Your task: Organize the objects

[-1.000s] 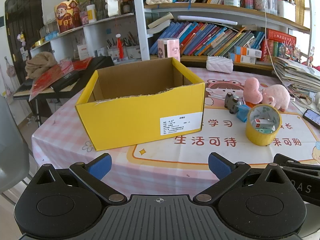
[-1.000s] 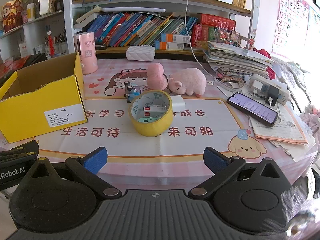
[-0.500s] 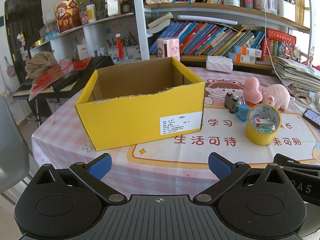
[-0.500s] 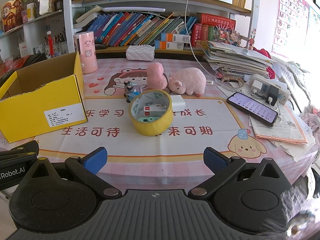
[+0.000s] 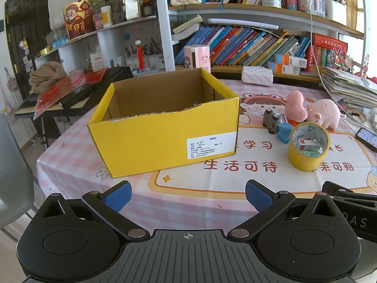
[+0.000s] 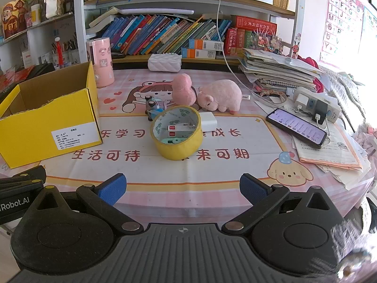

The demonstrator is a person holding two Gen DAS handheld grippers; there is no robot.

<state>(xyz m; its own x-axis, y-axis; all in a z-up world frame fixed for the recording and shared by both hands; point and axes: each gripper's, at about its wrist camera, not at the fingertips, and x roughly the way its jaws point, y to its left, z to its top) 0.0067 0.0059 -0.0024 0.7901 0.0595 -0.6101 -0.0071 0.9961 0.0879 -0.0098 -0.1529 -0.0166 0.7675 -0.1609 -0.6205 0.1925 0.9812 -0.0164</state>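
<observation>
tape roll: yellow tape roll [image 6: 176, 134] lies flat on my table [image 6: 212, 165], hole facing up, small packets inside it
box: yellow box [image 5: 165, 127] open top up, long side and white label toward me, left of the tape roll, well apart from it
toys: pink pig [image 6: 220, 95] lies on its side, snout toward the tape; pink peanut plush [image 6: 182, 89] upright just beside it; small toy car [image 6: 150, 105] touching the tape's far side, as far as I can tell
other: white charger block [image 6: 208, 121] just behind the tape; phone [image 6: 297, 127] on papers at right
surface: pink checked cloth with cartoon mat; bookshelf [image 6: 179, 35] behind
left hand-held gripper [image 5: 187, 194]: released, nothing between fingers, box ahead, not touching
right hand-held gripper [image 6: 181, 187]: released, nothing held, tape roll straight ahead, apart
</observation>
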